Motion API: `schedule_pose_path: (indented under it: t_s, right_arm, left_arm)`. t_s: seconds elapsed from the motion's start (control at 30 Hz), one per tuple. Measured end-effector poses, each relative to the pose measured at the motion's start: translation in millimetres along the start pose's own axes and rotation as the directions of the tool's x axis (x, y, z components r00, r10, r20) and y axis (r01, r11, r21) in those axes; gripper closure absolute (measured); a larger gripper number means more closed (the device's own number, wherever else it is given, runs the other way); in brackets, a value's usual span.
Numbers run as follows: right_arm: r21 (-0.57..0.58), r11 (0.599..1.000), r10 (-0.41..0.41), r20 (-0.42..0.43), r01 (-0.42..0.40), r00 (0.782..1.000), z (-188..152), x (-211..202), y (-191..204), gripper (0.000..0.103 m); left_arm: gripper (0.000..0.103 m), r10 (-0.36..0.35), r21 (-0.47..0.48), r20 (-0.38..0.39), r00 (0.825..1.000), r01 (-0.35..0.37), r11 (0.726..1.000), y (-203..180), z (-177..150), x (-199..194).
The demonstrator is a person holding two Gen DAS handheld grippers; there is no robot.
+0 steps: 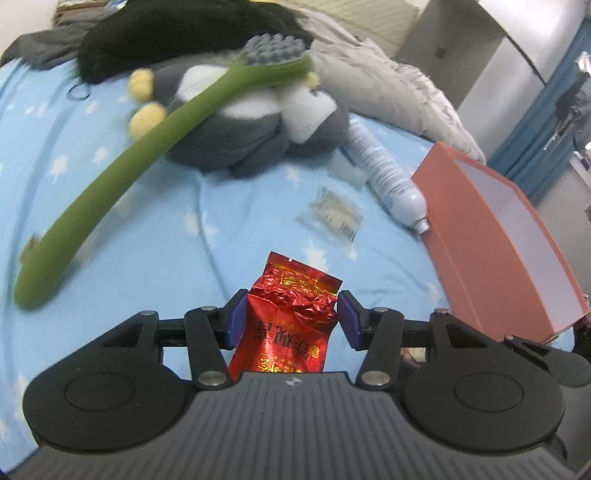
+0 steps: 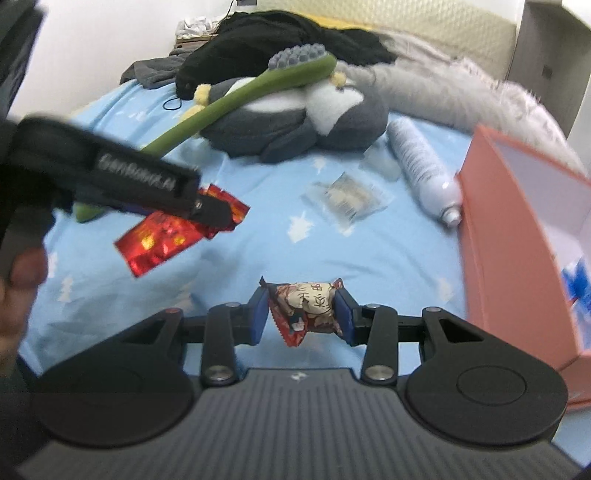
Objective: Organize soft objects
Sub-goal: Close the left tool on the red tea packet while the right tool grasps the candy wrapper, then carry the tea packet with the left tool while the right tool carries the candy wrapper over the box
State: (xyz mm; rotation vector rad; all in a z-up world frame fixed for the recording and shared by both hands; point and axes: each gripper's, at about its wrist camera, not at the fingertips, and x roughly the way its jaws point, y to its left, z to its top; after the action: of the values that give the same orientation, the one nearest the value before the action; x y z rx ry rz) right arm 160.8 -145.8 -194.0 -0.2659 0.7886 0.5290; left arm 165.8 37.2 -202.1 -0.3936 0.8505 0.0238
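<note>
Clearly the sorting is in mid-course, with both tools loaded and nothing just now being set down. The left gripper (image 1: 291,319) holds a crinkled red foil packet (image 1: 291,314) between its blue pads, lifted off the light-blue bedsheet (image 1: 155,206). The right gripper (image 2: 301,314) is closed on a small wrapped snack (image 2: 304,310) with a red-and-cream printed wrapper. In the right wrist view the left gripper and its red packet hang well to the left of the salmon-pink open box (image 2: 509,236), while the snack sits nearer to it.

That box looks like the collecting place. Its white inside shows something blue and white at the bottom in the right wrist view, too blurred to name, so at least one item may already be in. From the left wrist view the visible part of the interior looks bare.

Left on the sheet: a white tube (image 1: 384,166) lying with its cap against the box's wall, a small clear sachet (image 1: 334,214) near the box on its left, and farther from the box a grey plush toy (image 1: 258,125) with a green long-handled brush (image 1: 155,147) resting across it. Beyond the toy lie black clothing (image 1: 177,33) and a grey furry blanket (image 1: 388,85).

My guess is that less than half is done: two packets need to reach the box, and several items wait.
</note>
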Motion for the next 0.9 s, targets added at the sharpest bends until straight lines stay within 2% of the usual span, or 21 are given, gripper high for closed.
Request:
schedule_pose_path:
  t_s: [0.13, 0.3, 0.43, 0.7, 0.9]
  right_arm:
    - [0.054, 0.998, -0.006, -0.04, 0.008, 0.999, -6, 6, 0, 0.061]
    - [0.102, 0.995, 0.031, -0.081, -0.022, 0.996, -11, 3, 0, 0.054]
    - [0.137, 0.99, 0.037, -0.066, -0.028, 0.997, -11, -2, -10, 0.047]
    - [0.322, 0.944, 0.101, -0.078, -0.071, 0.992, -8, 9, -31, 0.047]
    - [0.358, 0.932, 0.088, -0.092, -0.049, 0.992, -10, 24, -33, 0.048]
  left_arm:
    - [0.045, 0.01, -0.024, -0.034, 0.999, -0.011, 1.0, 4, -16, -1]
    - [0.045, 0.034, -0.036, -0.015, 0.999, -0.035, 0.999, 6, -26, -1]
    - [0.045, 0.036, -0.046, -0.008, 0.999, -0.036, 0.998, 9, -28, -1]
    - [0.045, 0.042, -0.052, -0.015, 0.999, -0.043, 0.998, 13, -28, 4]
    - [0.045, 0.036, -0.051, -0.019, 0.999, -0.037, 0.998, 12, -29, 5]
